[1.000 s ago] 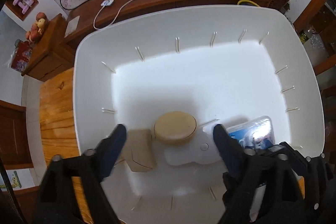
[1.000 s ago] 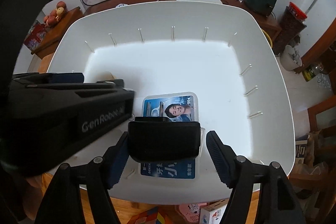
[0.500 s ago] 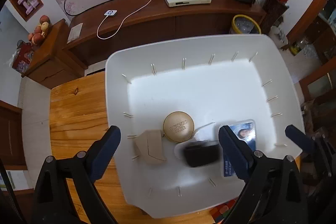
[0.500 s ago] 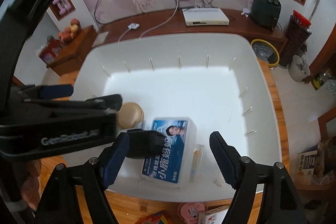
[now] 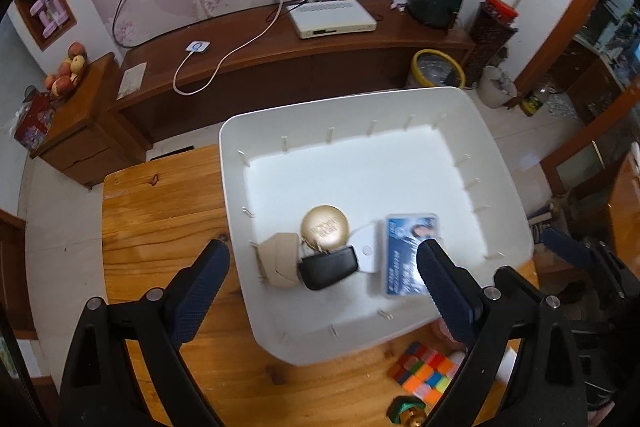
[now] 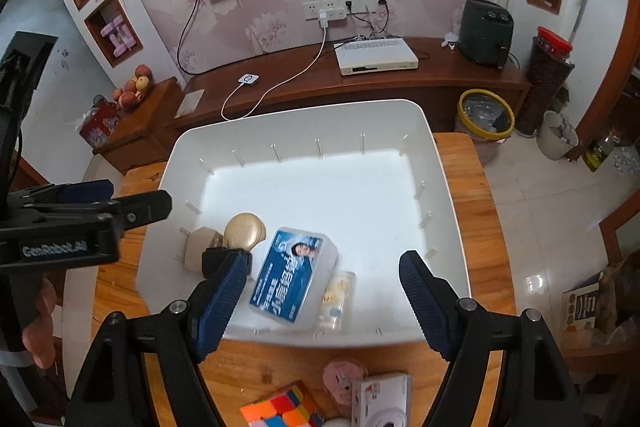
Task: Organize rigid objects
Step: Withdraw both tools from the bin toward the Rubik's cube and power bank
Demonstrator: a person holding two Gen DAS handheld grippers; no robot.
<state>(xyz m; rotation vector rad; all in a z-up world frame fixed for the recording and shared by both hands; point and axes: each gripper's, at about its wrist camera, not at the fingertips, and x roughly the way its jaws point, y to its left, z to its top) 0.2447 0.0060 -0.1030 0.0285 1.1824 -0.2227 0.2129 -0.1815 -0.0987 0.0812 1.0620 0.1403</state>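
A white bin (image 5: 508, 187) (image 6: 448, 187) sits on a wooden table (image 5: 160, 211). In it lie a round gold tin (image 5: 325, 227) (image 6: 244, 229), a beige box (image 5: 280, 259) (image 6: 202, 245), a black case (image 5: 329, 267) (image 6: 214, 261), a clear blue-labelled box (image 5: 408, 247) (image 6: 294, 275) and a small clear packet (image 6: 340, 293). My left gripper (image 5: 320, 291) is open and empty, raised above the bin's near edge. My right gripper (image 6: 324, 303) is open and empty above the bin's near side.
On the table in front of the bin lie a colourful cube puzzle (image 5: 424, 373) (image 6: 284, 407), a pink round item (image 6: 344, 379), a white camera box (image 6: 380, 403) and a green and brass piece (image 5: 408, 413). A sideboard (image 5: 320, 47) and a yellow bucket (image 6: 486, 117) stand behind.
Both grippers have pulled up and back from the bin. The black case, earlier between the right fingers, now lies in the bin beside the beige box.
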